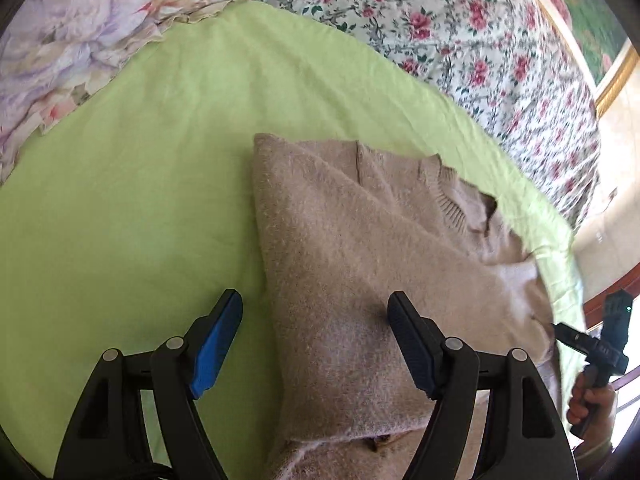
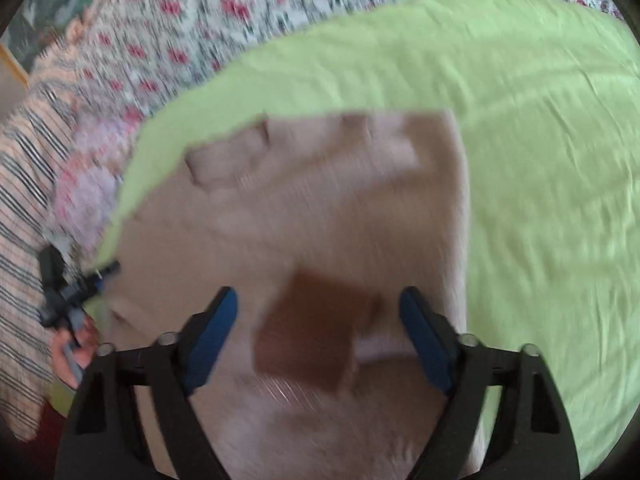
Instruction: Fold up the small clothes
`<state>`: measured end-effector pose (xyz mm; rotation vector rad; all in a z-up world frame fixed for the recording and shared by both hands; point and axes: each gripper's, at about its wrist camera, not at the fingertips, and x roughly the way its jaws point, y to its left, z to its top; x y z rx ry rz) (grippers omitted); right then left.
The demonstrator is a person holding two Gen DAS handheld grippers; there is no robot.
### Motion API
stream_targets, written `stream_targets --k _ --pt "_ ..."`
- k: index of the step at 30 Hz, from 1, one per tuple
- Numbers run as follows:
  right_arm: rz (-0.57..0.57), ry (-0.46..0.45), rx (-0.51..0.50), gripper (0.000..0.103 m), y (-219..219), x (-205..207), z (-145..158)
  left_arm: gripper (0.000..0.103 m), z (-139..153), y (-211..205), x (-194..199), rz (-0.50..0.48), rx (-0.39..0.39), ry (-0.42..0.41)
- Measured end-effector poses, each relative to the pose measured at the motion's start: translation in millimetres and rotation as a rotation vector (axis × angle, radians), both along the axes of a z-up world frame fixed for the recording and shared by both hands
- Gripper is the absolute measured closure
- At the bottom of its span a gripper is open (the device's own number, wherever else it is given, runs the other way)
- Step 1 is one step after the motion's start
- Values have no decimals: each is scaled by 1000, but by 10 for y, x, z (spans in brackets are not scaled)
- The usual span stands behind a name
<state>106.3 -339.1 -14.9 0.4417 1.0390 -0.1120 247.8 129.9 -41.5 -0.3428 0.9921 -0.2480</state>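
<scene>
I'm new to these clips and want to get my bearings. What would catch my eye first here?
A fuzzy beige sweater, partly folded, lies on a lime-green sheet spread over a rose-print bedspread. The left gripper hangs open over the sweater's near left edge. In the blurred right wrist view, the right gripper is open above a darker brown patch on the sweater.

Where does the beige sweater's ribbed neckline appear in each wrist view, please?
Left wrist view: the ribbed neckline sits right of centre, on the sweater's far part.
Right wrist view: blurred, the neckline sits upper left of centre.
Shared landmark: the green sheet under the sweater.
</scene>
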Motion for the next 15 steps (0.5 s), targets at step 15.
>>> stream_targets --k 15 --pt "-131 20 -144 97 -109 51 -11 61 37 -284 -49 -13 291 -38"
